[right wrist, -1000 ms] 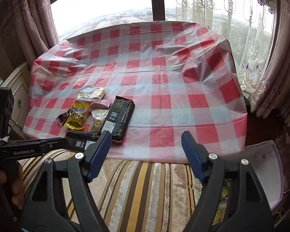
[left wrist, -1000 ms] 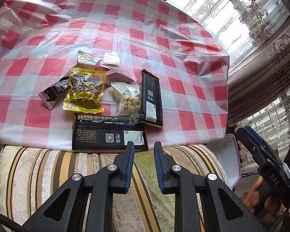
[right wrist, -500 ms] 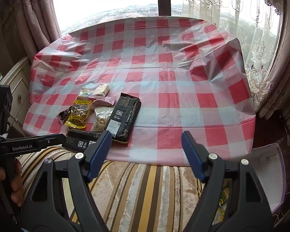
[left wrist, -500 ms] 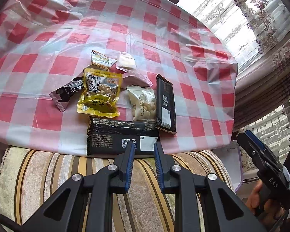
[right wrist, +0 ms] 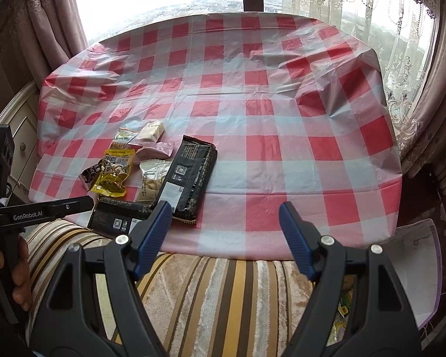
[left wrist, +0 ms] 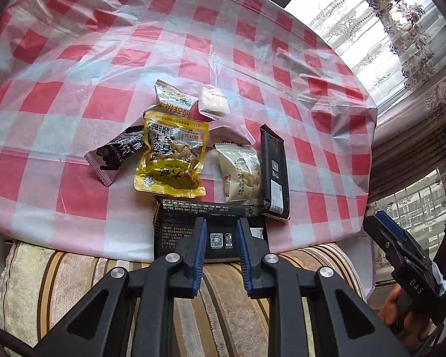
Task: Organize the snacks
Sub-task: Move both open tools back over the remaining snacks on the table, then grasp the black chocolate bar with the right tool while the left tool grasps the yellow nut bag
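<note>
The left hand-held gripper (left wrist: 220,235) was nearly clenched with nothing between its pads, poised over a black box (left wrist: 187,226) at the counter's near edge. The right hand-held gripper (right wrist: 225,226) stood released, wide and empty, above the striped cushion (right wrist: 211,297). The counter wore a red-checked plastic cloth (right wrist: 267,113), with curtains (right wrist: 413,68) and a bright window behind. Eight snacks lay clustered together: two black packs, one yellow pouch (left wrist: 171,160), one chocolate wrapper (left wrist: 116,154), four pale packets.

Seven snack packets lie here — two black bars (left wrist: 274,172), one yellow pouch (left wrist: 171,160), four small wrappers (left wrist: 242,172).
</note>
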`<control>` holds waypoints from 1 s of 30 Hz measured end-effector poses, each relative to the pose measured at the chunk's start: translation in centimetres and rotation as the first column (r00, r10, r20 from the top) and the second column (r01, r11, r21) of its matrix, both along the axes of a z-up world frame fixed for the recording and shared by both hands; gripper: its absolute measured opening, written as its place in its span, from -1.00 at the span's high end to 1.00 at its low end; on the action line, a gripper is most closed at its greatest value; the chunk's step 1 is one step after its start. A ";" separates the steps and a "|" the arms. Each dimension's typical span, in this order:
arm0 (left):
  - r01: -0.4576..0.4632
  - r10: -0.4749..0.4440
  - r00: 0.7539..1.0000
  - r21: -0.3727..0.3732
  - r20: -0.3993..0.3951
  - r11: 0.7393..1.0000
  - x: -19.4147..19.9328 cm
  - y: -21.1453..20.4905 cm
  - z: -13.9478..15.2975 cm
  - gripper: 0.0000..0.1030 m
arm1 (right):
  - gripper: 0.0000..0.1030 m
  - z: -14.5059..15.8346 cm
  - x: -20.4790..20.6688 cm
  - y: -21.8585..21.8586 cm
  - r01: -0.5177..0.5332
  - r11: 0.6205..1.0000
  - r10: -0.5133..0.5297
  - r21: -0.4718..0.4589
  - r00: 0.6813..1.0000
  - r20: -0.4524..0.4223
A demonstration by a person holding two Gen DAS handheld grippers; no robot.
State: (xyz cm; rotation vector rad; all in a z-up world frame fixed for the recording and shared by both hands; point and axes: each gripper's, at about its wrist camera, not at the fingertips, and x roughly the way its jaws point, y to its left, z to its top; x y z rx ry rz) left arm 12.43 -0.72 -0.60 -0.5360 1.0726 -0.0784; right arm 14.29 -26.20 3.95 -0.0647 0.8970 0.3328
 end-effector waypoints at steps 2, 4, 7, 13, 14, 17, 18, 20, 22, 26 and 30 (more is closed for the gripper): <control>-0.008 0.008 1.000 -0.001 -0.003 1.000 0.3 0.5 -0.3 0.57 | -0.50 -0.6 0.5 -0.2 0.016 1.000 -0.016 0.012 1.000 -0.021; -0.014 0.014 1.000 -0.003 -0.008 1.000 0.6 1.0 -0.6 0.57 | -0.50 -1.3 1.1 -0.5 0.035 0.999 -0.034 0.016 0.998 -0.047; -0.017 0.017 1.000 0.001 -0.017 1.000 1.3 1.6 -1.1 0.57 | -0.50 -2.4 2.2 -1.0 0.064 0.998 -0.062 0.025 0.994 -0.092; -0.028 0.029 0.999 0.040 -0.028 0.999 2.9 2.8 -2.0 0.57 | -0.50 -4.3 4.2 -0.7 0.085 0.993 -0.068 0.081 0.979 -0.190; -0.030 0.031 0.999 0.049 -0.029 0.998 3.2 3.0 -2.1 0.57 | -0.50 -4.6 4.5 -0.4 0.083 0.992 -0.063 0.092 0.977 -0.203; -0.036 0.038 0.999 0.062 -0.031 0.997 3.8 3.7 -2.4 0.57 | -0.50 -5.3 5.4 0.6 0.083 0.990 -0.054 0.116 0.970 -0.236; -0.043 0.045 0.999 0.071 -0.030 0.997 4.0 3.9 -2.6 0.57 | -0.50 -5.5 5.7 0.9 0.081 0.989 -0.049 0.123 0.968 -0.247; -0.038 0.040 0.998 0.058 -0.039 0.998 4.3 4.3 -2.9 0.56 | -0.50 -5.9 6.3 1.8 0.078 0.988 -0.040 0.135 0.964 -0.264; -0.012 0.014 0.999 0.039 -0.051 0.999 4.6 3.9 -3.2 0.55 | -0.50 -6.3 6.9 2.6 0.071 0.986 -0.027 0.148 0.960 -0.278; 0.008 -0.003 0.997 0.067 -0.077 0.998 5.4 3.3 -3.9 0.02 | -0.60 -7.2 8.0 4.3 0.058 0.986 -0.005 0.159 0.951 -0.310; 0.012 -0.006 0.995 0.067 -0.096 0.998 6.6 3.3 -4.7 -0.03 | -0.60 -8.1 8.9 5.4 0.060 0.987 -0.006 0.151 0.942 -0.335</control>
